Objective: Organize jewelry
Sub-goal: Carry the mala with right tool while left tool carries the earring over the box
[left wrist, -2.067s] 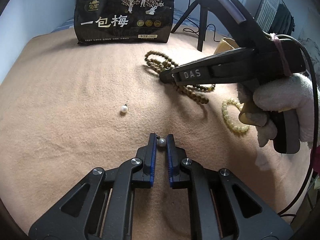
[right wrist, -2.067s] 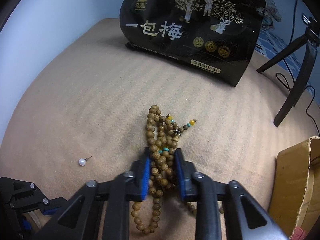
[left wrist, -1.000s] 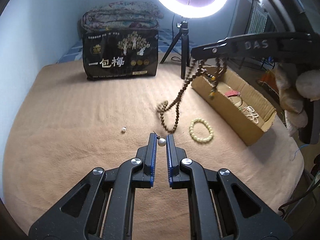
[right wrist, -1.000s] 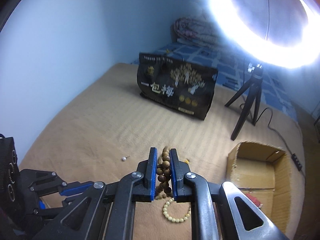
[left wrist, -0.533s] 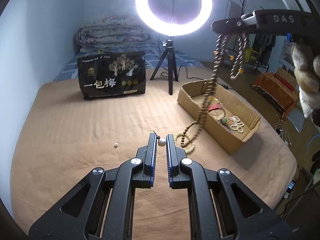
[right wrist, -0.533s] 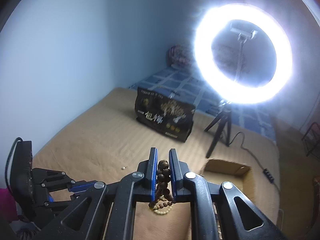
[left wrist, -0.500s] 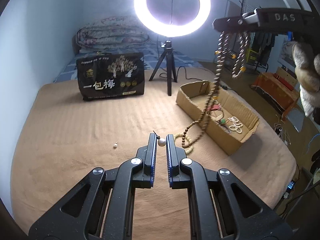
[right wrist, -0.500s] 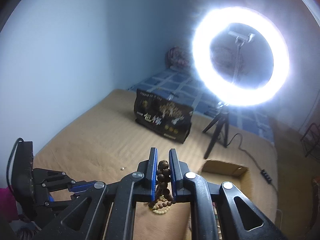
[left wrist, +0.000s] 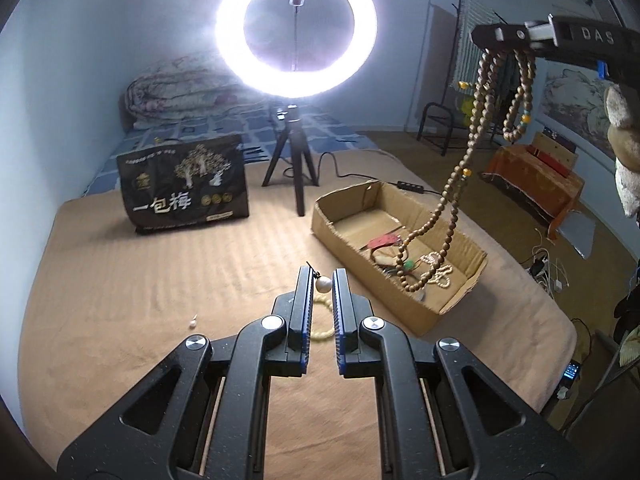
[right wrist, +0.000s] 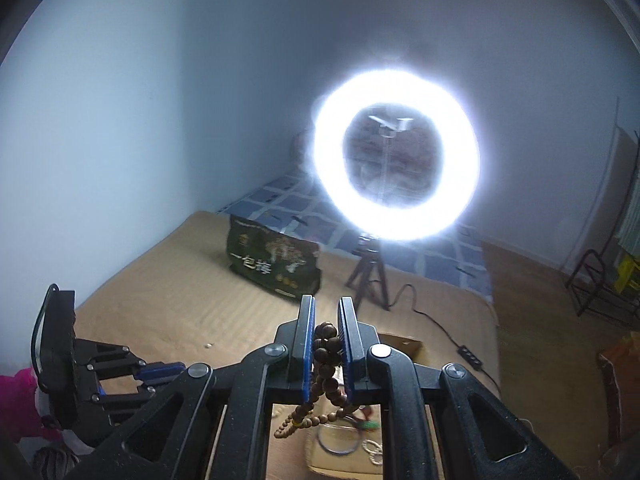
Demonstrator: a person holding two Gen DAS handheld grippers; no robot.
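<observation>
1. Wooden beads dangle in a long strand [left wrist: 452, 208] from the right gripper [left wrist: 486, 36], whose jaws are clamped on the upper loops; the lower end hangs into the open cardboard box [left wrist: 460, 304], above jewelry already lying inside.
2. The left gripper [left wrist: 322, 284] is nearly closed on a pearl earring [left wrist: 323, 283], pinched at the fingertips and held above the tan blanket [left wrist: 160, 280], short of the box.
3. Judged from the scene, the job is partly done: several pieces sit in the box and two more are in hand, neither yet released.
4. Left on the blanket are a second pearl earring [left wrist: 193, 323] and a pale bead bracelet [left wrist: 322, 334], half hidden behind the left fingers.
5. The left wrist view alone shows the box interior, the full strand and the loose pieces clearly.
6. The right wrist view, blurred and glared by the ring light [right wrist: 396, 152], shows the pads close-up, gripping the beads [right wrist: 326, 354], and the left gripper low at the picture's left.
</observation>
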